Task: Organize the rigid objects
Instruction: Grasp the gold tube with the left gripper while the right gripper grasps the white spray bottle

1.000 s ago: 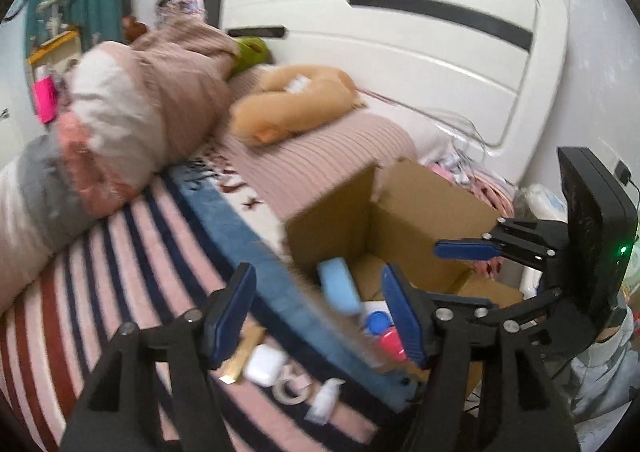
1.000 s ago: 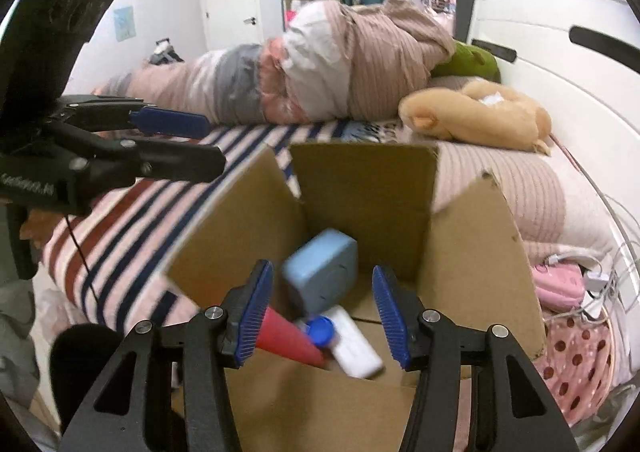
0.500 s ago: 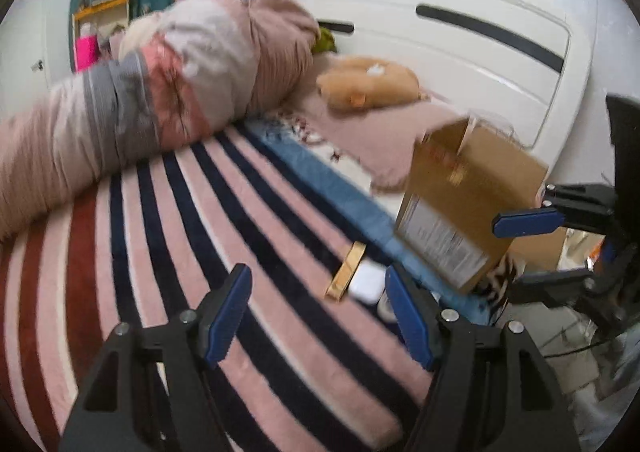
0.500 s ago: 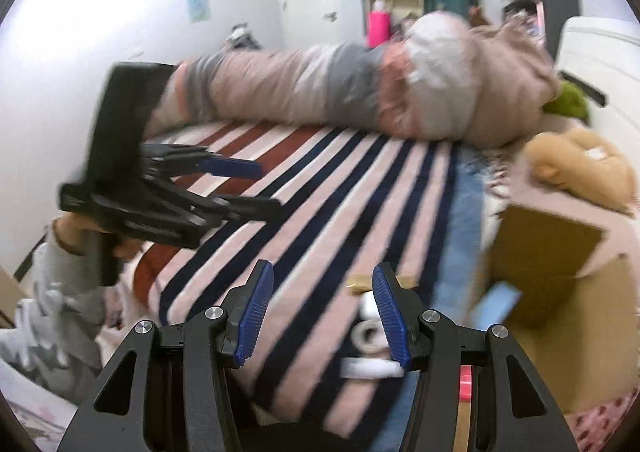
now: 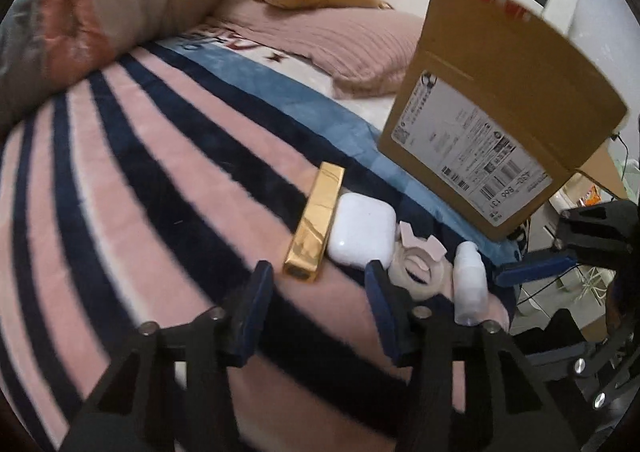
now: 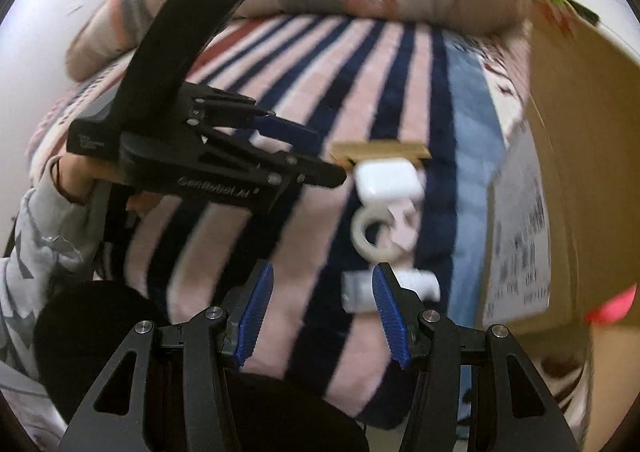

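- My left gripper (image 5: pixel 318 306) hovers low over the striped bed (image 5: pixel 132 171), jaws spread and holding nothing; the near end of the gold bar (image 5: pixel 316 226) lies just ahead, between the fingertips.
- My right gripper (image 6: pixel 322 310) is likewise spread and empty, poised just short of the small white bottle (image 6: pixel 390 288), which lies on its side.
- Four rigid items sit in a tight row near the bed's edge: gold bar, white case (image 5: pixel 362 230) touching it, tape ring (image 5: pixel 418 270), then the bottle (image 5: pixel 470 284).
- The cardboard box (image 5: pixel 496 119), the likely destination, stands just beyond the row.
- Step in hand, as I judge it: picking an item from the row for the box.
- Technique: take the outer items first, since the case crowds the bar. Straddle the bar across its narrow width, seat both pads fully before closing, and lift straight up so the case is not dragged.
- The soft blanket yields, so I should press down little.
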### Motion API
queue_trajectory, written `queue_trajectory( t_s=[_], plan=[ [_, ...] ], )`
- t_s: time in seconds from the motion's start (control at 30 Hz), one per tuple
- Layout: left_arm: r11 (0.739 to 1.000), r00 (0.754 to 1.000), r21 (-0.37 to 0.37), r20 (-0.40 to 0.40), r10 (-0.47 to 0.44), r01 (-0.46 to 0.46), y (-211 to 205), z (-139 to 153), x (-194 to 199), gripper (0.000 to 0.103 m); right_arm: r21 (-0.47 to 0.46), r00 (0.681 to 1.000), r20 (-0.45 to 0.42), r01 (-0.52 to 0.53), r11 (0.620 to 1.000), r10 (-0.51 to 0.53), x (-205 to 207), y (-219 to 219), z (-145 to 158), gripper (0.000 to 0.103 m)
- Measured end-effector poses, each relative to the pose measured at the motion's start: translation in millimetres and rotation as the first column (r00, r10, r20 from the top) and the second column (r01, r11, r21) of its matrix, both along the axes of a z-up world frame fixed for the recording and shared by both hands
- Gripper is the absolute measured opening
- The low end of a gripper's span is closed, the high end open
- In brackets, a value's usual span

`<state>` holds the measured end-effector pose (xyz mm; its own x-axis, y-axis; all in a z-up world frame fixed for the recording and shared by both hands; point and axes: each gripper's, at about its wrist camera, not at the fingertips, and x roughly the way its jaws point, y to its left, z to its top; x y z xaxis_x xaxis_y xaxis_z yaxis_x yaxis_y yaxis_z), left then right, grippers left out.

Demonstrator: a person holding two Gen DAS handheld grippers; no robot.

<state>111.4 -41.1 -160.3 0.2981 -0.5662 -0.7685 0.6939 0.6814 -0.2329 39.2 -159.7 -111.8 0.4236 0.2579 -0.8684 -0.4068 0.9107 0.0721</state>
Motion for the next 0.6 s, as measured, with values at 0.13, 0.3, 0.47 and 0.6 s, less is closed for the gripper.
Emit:
queue_trajectory(
  t_s=[0.13,0.3,0.47,0.6],
  plan=[
    [1.000,1.000,-0.025,-0.005,0.010,-0.010,-8.4,-5.1,11.2,0.039,-0.081,0.997,-0.004,0.077,0.994,-0.077,-2.0,-10.3,-16.1,0.048],
    [0.999,0.999,-0.028,-0.009,0.032,-0.032,-8.9,-10.6,22.4,0.022,-0.041,0.991,-0.043,0.126,0.991,-0.128,4.4,-24.8,-34.3,0.048],
    [0.999,1.000,-0.030,0.014,0.026,-0.025,-2.1,-3.0,13.5,0.015,-0.008,0.992,-0.035,0.120,0.993,-0.120,12.7,-28.1,-32.7,0.048],
    [0.997,0.996,0.007,0.029,0.080,-0.080,23.5,4.3,-8.3,0.015,-0.037,0.995,-0.022,0.092,0.995,-0.093,11.5,-21.0,-32.5,0.052]
  ],
)
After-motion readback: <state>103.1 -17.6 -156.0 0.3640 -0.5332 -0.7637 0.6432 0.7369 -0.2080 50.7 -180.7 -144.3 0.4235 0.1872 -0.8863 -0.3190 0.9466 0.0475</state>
